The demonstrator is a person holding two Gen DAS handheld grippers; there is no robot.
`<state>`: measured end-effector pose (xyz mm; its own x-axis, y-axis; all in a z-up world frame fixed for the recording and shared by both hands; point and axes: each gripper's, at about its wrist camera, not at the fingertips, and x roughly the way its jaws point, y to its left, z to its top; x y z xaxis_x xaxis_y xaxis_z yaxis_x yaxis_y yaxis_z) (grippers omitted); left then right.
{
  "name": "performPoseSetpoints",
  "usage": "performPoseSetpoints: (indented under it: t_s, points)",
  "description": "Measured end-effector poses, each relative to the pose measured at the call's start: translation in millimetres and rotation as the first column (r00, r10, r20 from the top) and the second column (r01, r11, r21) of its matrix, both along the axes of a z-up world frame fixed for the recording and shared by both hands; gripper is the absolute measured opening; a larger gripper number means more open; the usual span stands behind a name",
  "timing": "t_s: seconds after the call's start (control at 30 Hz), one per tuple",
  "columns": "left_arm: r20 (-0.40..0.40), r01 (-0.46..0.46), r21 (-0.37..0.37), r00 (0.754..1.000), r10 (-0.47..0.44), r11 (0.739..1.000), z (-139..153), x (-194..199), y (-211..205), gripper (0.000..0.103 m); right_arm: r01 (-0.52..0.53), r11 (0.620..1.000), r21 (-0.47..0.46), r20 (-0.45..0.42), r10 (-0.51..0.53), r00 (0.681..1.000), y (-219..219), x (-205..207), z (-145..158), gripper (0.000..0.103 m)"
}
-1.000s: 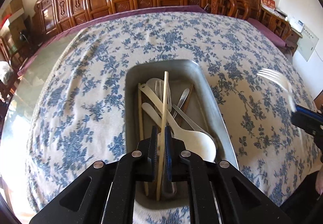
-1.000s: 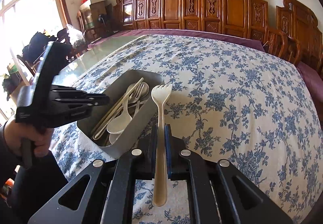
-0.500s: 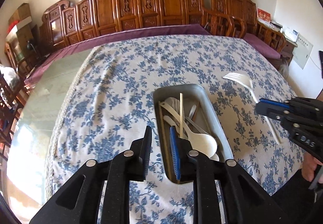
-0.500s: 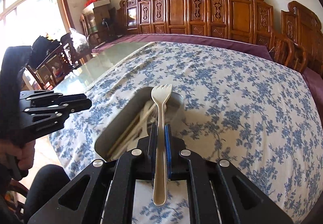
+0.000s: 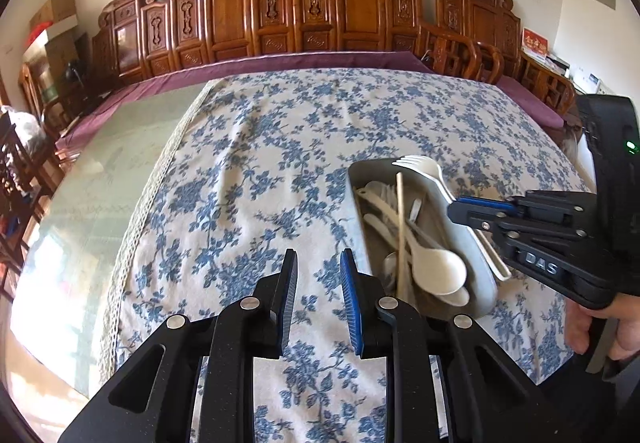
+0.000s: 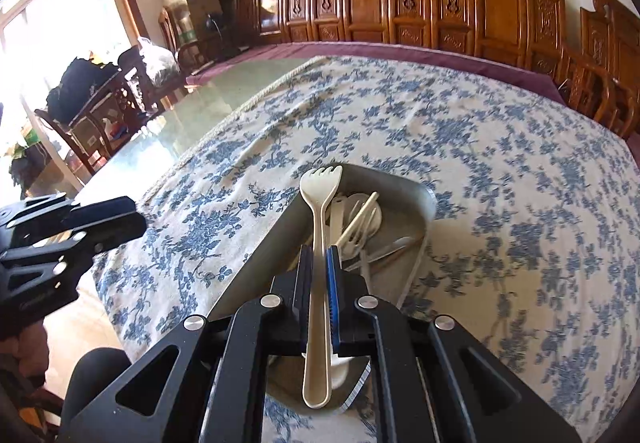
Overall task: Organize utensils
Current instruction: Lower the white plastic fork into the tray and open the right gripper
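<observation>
A: Floral-clothed table [image 5: 280, 147] carries the metal tray [image 5: 478, 243]. Left tongs [image 5: 318, 283]?
B: Released, empty, beside the tray. Right tongs [image 6: 320, 271] clench the fork [image 6: 318, 227] above it.

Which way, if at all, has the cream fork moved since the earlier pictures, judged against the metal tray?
Yes. The fork, clamped in the right tongs, has moved from beside the tray to above it, over the utensils inside.

Two grippers [image 5: 318, 271] [image 6: 319, 259], one tray [image 5: 476, 243] at right of frame, one held fork [image 6: 318, 211], one chopstick [image 5: 400, 219]; the piled spoons [image 5: 438, 269] cannot be counted.
</observation>
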<state>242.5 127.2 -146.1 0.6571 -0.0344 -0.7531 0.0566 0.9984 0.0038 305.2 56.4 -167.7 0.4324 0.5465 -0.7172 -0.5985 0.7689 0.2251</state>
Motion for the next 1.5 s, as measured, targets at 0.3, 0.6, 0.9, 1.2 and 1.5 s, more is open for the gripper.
performPoseSetpoints:
  t_s: [0.3, 0.6, 0.9, 1.2, 1.5]
  points:
    - [-0.036, -0.025, -0.03, 0.999, 0.024, 0.999, -22.1, -0.8, 16.7, 0.02, 0.044, 0.997, -0.067, -0.057, -0.048, 0.997, 32.1, 15.0, -31.9, 0.009]
    - [-0.045, -0.026, -0.038, 0.999, 0.024, 0.999, -27.8, 0.1, 21.0, 0.02, 0.053, 0.997, -0.056, -0.123, -0.06, 0.991, 42.6, 19.4, -49.1, 0.009]
    - [-0.03, -0.018, -0.036, 0.999, 0.016, 0.999, -22.8, -2.1, 16.9, 0.02, 0.041, 0.999, -0.031, -0.049, -0.042, 0.998, 24.6, 2.8, -33.2, 0.01]
    - [0.004, -0.013, -0.033, 1.0, 0.014, 0.999, -8.5, -13.4, -0.9, 0.021, 0.096, 0.995, -0.003, 0.065, -0.095, 0.993, -29.4, -29.7, 5.9, 0.016]
    - [0.014, 0.002, -0.035, 1.0, -0.001, 0.999, -1.6, -36.9, -30.9, 0.035, 0.155, 0.988, 0.018, 0.13, -0.156, 0.979, -86.2, -73.0, 29.4, 0.031]
